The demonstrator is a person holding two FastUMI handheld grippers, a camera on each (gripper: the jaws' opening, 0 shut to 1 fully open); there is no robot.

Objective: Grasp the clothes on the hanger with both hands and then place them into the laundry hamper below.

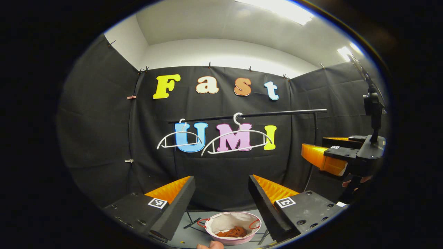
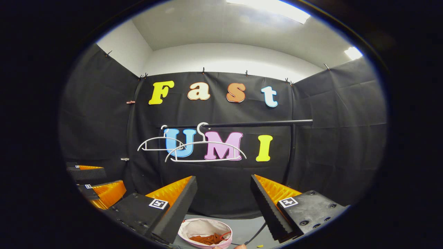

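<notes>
Looking along the left gripper (image 1: 221, 193), its two fingers stand wide apart and hold nothing. Between them, down at 6 o'clock in the left gripper view, sits the laundry hamper (image 1: 232, 227) on the grey floor (image 1: 188, 237). It is round, with a pale lining and a pink rim. A rust-red piece of clothing (image 1: 234, 232) lies inside it. A fingertip (image 1: 210, 245) peeks in at the very bottom edge, just beside the hamper.

The right gripper (image 2: 223, 193) is wide open too, with nothing between its fingers. In the right gripper view the hamper sits at 6 o'clock, a little toward 7, with the red clothing in it.

Farther off, near the middle of the left gripper view, two white hangers (image 1: 237, 138) hang on a black rail (image 1: 263, 114). Both hangers are bare. One is at 10 o'clock from the other.

At 3 o'clock in the left gripper view the right gripper shows again, well apart from the left one. At 8 o'clock in the right gripper view the left gripper shows.
</notes>
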